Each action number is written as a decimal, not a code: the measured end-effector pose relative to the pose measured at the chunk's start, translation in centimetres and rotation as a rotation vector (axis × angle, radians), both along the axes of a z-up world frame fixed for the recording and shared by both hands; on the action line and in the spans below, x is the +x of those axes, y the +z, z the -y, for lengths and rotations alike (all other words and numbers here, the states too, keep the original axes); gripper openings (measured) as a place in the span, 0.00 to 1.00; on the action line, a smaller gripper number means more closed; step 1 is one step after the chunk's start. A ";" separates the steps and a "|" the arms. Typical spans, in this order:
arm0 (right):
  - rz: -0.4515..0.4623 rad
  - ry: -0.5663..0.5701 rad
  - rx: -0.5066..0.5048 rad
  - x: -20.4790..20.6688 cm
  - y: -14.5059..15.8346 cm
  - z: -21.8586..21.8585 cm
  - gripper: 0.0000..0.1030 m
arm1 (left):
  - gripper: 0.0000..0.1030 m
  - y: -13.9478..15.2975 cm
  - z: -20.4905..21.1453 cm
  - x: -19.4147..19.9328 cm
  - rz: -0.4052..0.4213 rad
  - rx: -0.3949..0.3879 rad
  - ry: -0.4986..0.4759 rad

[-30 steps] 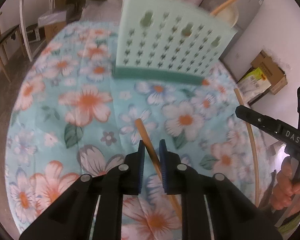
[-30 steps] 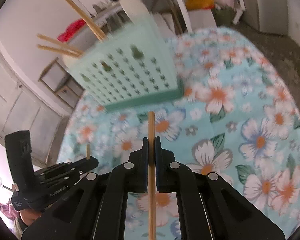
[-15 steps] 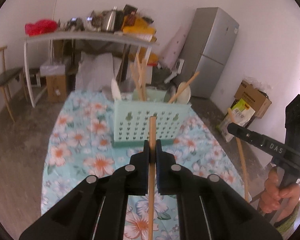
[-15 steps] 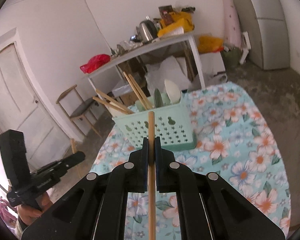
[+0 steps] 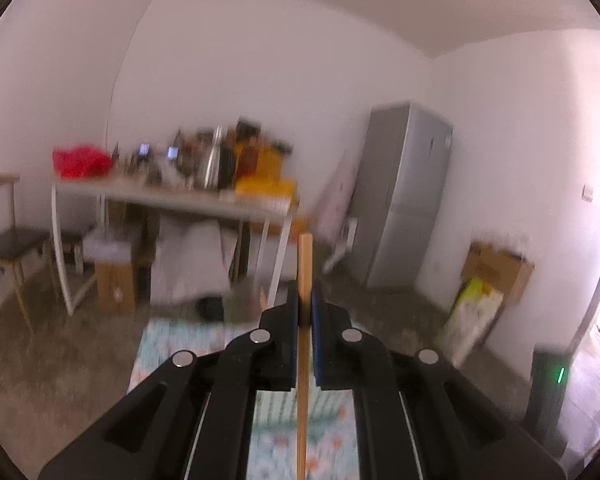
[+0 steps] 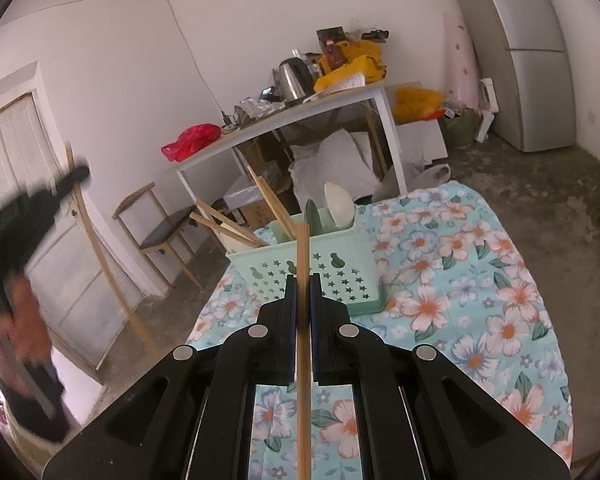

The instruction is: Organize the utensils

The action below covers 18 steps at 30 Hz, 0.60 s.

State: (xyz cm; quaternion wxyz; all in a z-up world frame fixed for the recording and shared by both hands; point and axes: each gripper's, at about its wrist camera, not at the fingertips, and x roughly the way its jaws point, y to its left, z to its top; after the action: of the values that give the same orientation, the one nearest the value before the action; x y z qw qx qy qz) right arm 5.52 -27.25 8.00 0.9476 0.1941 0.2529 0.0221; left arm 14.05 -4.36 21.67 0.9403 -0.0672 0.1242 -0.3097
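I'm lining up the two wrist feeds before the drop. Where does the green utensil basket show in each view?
Left wrist: not in it; the view is blurred, and the left gripper with its chopstick covers the lower middle.
Right wrist: green utensil basket at centre, on the floral tablecloth, just beyond the right gripper.
Shared landmark: the red bag on the white side table.

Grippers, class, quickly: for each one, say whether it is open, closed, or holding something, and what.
Left gripper: closed on a wooden chopstick.
Right gripper: closed on another wooden chopstick, pointed toward the green utensil basket.
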 end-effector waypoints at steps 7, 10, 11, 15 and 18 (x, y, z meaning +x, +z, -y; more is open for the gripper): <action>0.001 0.004 0.009 0.4 0.0 0.3 0.04 | 0.05 3.5 3.0 4.0 0.095 -0.122 0.055; 0.000 0.003 0.009 0.5 0.0 0.3 0.04 | 0.05 2.7 5.3 6.5 0.116 -0.119 0.126; -0.002 0.005 0.010 0.5 0.0 0.4 0.04 | 0.05 2.2 6.0 7.2 0.117 -0.115 0.147; -0.011 0.005 0.003 0.8 -0.2 0.6 0.04 | 0.05 -0.1 8.1 9.8 0.099 -0.088 0.213; -0.017 0.003 0.005 1.0 -0.5 0.9 0.04 | 0.05 -1.5 9.5 11.3 0.094 -0.078 0.247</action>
State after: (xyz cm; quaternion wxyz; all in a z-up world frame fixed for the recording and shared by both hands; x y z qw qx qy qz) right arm 6.50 -28.16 7.54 0.9449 0.1963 0.2610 0.0227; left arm 25.37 -13.85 20.15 0.9727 -0.1038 0.0589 -0.1989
